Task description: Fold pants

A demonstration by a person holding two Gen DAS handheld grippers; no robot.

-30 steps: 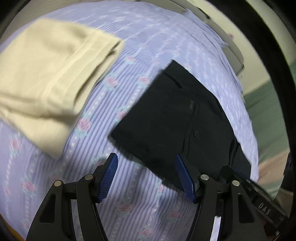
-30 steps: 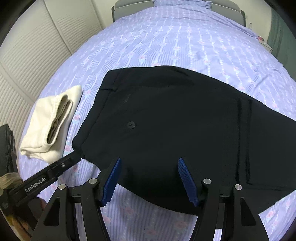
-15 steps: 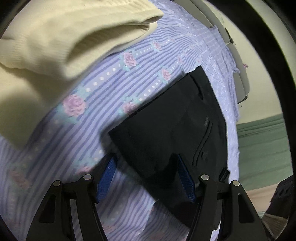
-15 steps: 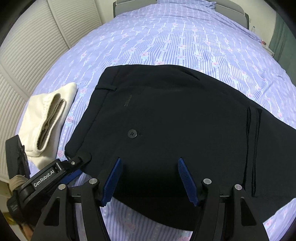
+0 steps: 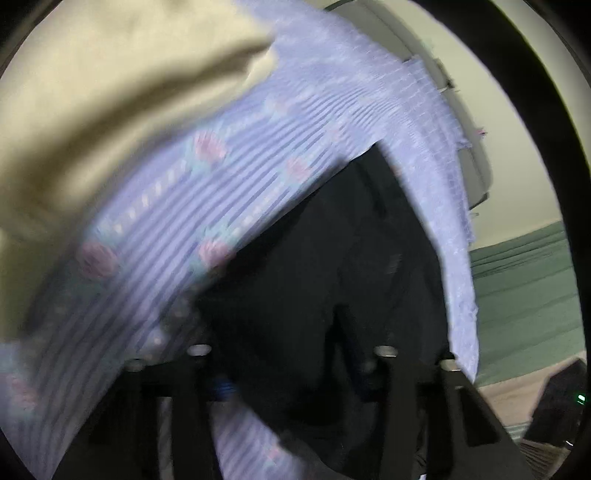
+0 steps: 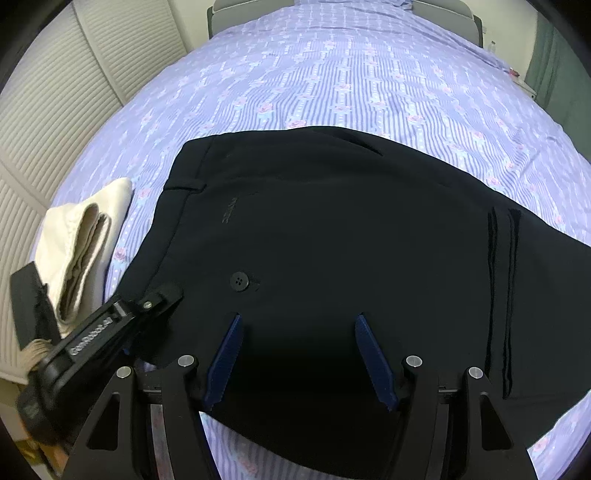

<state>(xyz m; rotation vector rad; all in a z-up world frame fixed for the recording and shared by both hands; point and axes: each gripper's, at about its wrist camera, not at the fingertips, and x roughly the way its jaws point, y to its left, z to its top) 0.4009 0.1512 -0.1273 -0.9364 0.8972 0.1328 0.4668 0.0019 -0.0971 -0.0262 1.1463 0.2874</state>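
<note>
Black dress pants (image 6: 332,258), already folded over on themselves, lie flat on the bed, filling the centre and right of the right wrist view; waistband at left, a button (image 6: 239,281) near centre.

Your left hand-held gripper (image 6: 162,295) sits at the waistband's lower-left corner. Its jaws have just been closing, with black cloth between them. The left wrist view is blurred and dark there, so I cannot tell whether the pads press on the fabric yet.

Your right hand-held gripper (image 6: 299,354) is released, blue pads (image 6: 373,354) spread wide, hovering over the near edge of the pants at bottom centre.

Step in hand, as I judge it: taking hold of the near edge for the next fold. Next move calls for the right pads to come down and pinch that edge, then both hands to lift together so the layers stay aligned.

Bed: lilac striped bedsheet with pink roses (image 6: 369,81), grey headboard (image 6: 236,7) at top. A folded cream garment (image 6: 88,236) lies left of the pants, apart from them. White louvred doors (image 6: 74,74) at upper left; green curtain (image 6: 550,66) at upper right.
</note>
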